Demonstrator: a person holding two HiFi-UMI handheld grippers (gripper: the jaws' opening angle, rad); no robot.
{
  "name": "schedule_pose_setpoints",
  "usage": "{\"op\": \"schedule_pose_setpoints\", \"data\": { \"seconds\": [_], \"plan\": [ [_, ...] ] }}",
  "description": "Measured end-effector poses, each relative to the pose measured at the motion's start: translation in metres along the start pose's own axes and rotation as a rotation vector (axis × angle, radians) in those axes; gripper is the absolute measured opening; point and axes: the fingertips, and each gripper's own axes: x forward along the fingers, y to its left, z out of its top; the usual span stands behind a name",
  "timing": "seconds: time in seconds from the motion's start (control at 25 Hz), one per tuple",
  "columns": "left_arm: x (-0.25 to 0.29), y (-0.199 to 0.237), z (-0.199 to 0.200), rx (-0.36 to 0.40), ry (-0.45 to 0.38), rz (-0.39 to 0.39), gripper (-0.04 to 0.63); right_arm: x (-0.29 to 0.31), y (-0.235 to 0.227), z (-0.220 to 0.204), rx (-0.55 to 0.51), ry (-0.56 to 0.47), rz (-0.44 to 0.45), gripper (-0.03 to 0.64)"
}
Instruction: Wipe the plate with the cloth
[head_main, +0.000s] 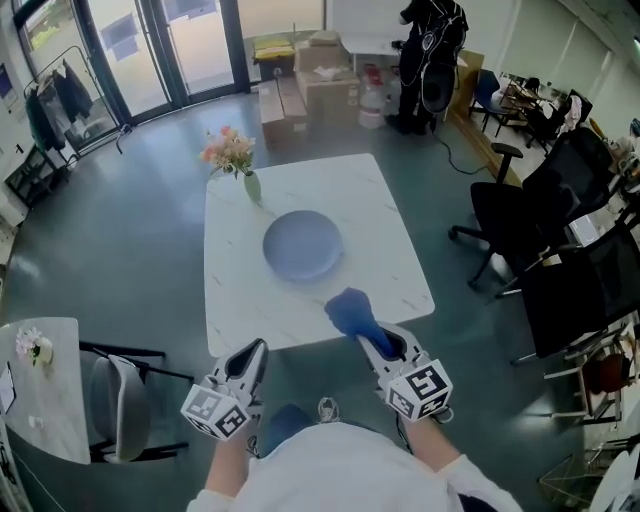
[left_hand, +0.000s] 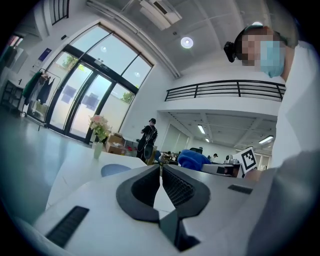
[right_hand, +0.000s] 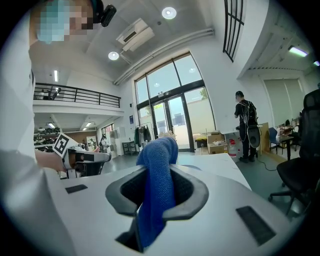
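Count on the white surface (head_main: 385, 215): 1 plate, 1 vase, 1 cloth end.

- Plate (head_main: 303, 245): one, round, blue-grey, lying flat near the middle of the surface. Nothing on it.
- Vase of pink flowers (head_main: 237, 163): one, upright, beyond the plate toward the far left corner, apart from it.
- Cloth (head_main: 352, 312): one, blue. Pinched in the right hand-held gripper (head_main: 386, 344). The right gripper view shows the jaws clamped on its middle, with a bunch sticking out past the tips and a tail hanging behind. The free end is over the near edge of the surface, near the plate's near-right side and not touching it. Cannot tell whether it touches the surface.
- Left hand-held gripper (head_main: 255, 352): jaws pressed together with nothing between them. Held off the near edge, on the near-left side of the plate and well apart from it.

Off the surface:
- One person (head_main: 428, 55) stands far beyond the plate.
- One grey chair (head_main: 118, 405) is far to its near left.
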Motion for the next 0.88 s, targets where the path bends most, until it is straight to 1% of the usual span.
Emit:
{"op": "schedule_pose_setpoints", "data": {
  "seconds": [0.24, 0.32, 0.44, 0.6, 0.88],
  "plan": [
    [0.026, 0.030, -0.003, -0.028, 0.038, -0.007, 0.041, 0.031, -0.015, -0.010, 0.050, 0.033, -0.012, 0.094],
    [0.033, 0.046, -0.002, -0.034, 0.053, -0.009, 0.041, 0.044, -0.018, -0.008, 0.054, 0.033, -0.019, 0.094],
    [0.046, 0.070, 0.009, -0.042, 0.062, -0.017, 0.040, 0.064, -0.024, 0.001, 0.051, 0.032, -0.041, 0.094],
    [0.071, 0.097, 0.027, -0.018, 0.059, -0.065, 0.041, 0.094, -0.036, 0.016, 0.045, 0.018, -0.082, 0.094],
    [0.105, 0.143, 0.053, 0.000, 0.082, -0.157, 0.041, 0.148, -0.046, 0.033, 0.047, -0.011, -0.145, 0.094]
  ]
}}
